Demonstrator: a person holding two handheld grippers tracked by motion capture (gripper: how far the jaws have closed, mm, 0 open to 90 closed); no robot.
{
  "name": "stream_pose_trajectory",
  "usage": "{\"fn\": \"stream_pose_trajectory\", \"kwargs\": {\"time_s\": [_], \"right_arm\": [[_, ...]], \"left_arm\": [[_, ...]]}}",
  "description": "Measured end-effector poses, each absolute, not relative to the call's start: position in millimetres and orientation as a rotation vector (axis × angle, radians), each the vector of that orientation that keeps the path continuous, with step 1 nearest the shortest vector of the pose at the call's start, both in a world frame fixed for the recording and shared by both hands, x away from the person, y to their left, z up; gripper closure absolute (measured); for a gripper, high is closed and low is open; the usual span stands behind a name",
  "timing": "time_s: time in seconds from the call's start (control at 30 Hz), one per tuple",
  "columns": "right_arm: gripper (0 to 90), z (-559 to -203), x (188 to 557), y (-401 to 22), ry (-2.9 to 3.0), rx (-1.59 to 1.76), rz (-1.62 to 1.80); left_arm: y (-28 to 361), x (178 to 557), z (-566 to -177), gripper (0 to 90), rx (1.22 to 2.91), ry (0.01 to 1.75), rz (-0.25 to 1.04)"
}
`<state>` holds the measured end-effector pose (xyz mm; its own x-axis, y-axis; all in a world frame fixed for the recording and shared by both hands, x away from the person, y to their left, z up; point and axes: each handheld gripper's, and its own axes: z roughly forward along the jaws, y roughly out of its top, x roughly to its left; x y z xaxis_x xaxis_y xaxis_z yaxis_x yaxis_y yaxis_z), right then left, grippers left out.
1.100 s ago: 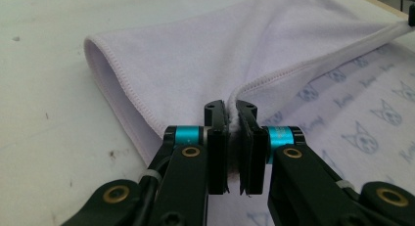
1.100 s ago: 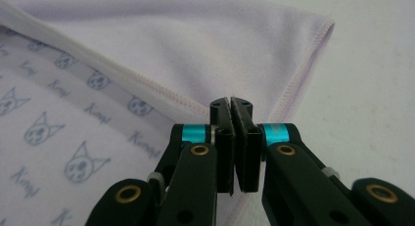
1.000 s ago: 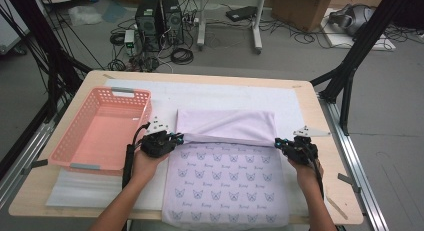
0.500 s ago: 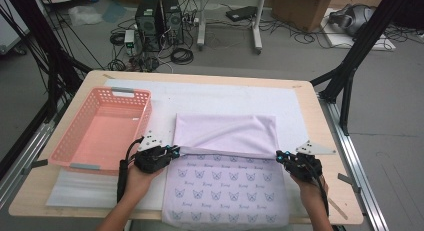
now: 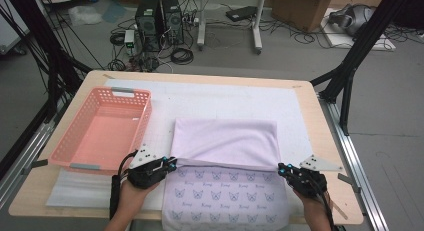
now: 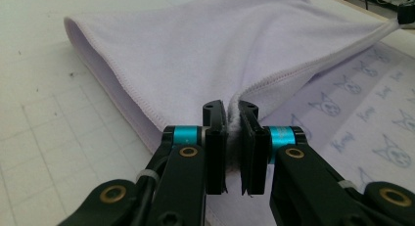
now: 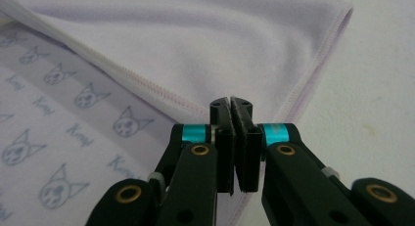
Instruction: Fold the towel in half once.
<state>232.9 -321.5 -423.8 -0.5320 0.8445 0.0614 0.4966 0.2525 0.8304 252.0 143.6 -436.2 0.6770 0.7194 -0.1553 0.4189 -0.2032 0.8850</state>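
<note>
Near end of the printed cloth (image 5: pixel 227 201) beyond the high view's bottom edge

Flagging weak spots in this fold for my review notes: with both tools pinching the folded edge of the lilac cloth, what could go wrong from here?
1. The left tool pinches only a thin bit of the cloth's hem; a harder pull could slip it free.
2. The right tool grips equally near the corner, so uneven pulling could skew the fold against the printed layer.
3. The cloth's near edge hangs past the table edge, so dragging it closer may slide it off.
</note>
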Motion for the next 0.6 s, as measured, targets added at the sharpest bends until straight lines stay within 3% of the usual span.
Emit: {"fn": "stream_pose_trajectory", "kwargs": {"time_s": [0.6], "right_arm": [[88.2, -421, 181, -320, 2.135, 1.212, 1.172]], "left_arm": [[147, 207, -434, 82.4, 1.849, 0.887, 0.339]]}}
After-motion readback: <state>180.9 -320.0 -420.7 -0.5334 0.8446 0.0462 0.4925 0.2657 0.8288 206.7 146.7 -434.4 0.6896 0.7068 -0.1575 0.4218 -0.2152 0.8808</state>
